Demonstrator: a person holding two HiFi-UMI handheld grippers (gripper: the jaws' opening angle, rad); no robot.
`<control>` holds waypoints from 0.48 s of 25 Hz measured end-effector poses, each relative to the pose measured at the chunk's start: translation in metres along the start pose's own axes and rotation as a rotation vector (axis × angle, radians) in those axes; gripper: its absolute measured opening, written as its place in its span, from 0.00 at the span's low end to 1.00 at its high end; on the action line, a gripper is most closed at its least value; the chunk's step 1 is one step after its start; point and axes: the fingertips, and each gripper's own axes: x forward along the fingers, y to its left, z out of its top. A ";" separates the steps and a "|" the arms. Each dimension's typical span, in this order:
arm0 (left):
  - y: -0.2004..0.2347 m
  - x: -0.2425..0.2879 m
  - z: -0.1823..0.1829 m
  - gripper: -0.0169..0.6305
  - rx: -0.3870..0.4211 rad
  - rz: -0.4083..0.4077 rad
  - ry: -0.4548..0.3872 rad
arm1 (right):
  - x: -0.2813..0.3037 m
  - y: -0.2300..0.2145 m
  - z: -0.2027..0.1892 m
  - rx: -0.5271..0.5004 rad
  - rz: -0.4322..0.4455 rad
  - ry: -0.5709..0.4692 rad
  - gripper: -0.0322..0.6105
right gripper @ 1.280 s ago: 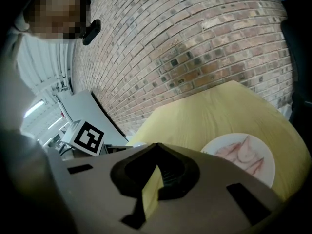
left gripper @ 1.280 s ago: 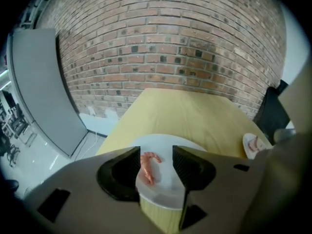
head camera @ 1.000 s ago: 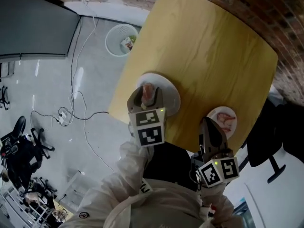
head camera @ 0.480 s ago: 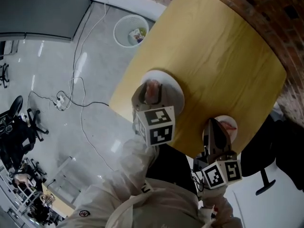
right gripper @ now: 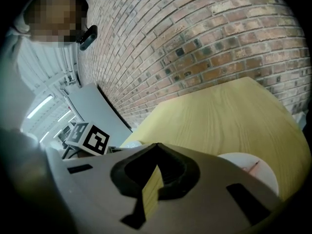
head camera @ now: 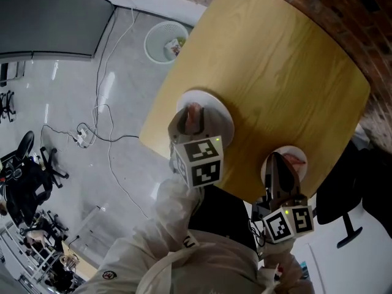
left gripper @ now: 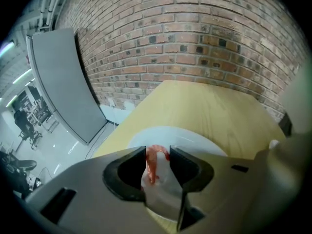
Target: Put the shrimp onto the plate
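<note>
Bright even indoor light, glare streaks on glossy floor (head camera: 104, 87), strong fisheye warping, dark vignetted corners

shrimp (head camera: 193, 116) on left plate (head camera: 217, 116); right plate (head camera: 282, 153) well apart; both at table (head camera: 275, 66) edge

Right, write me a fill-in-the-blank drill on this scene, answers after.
The left plate and the right plate are both ___ in colour. The shrimp is over the ___ plate. The wall behind the table is built of ___. The right gripper's jaws are ___.
Missing: white; left; brick; shut.
</note>
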 end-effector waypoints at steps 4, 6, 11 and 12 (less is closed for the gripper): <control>-0.001 0.001 0.002 0.27 -0.007 -0.014 0.000 | -0.001 -0.007 -0.002 0.011 -0.015 0.003 0.09; -0.001 0.001 0.002 0.27 -0.024 -0.032 0.005 | -0.001 -0.007 -0.004 0.016 -0.020 0.003 0.09; 0.004 -0.001 0.001 0.26 -0.048 -0.053 0.003 | 0.001 0.001 -0.006 0.023 -0.016 -0.004 0.09; 0.005 -0.001 0.001 0.26 -0.046 -0.055 -0.002 | 0.001 0.002 -0.007 0.024 -0.016 -0.005 0.09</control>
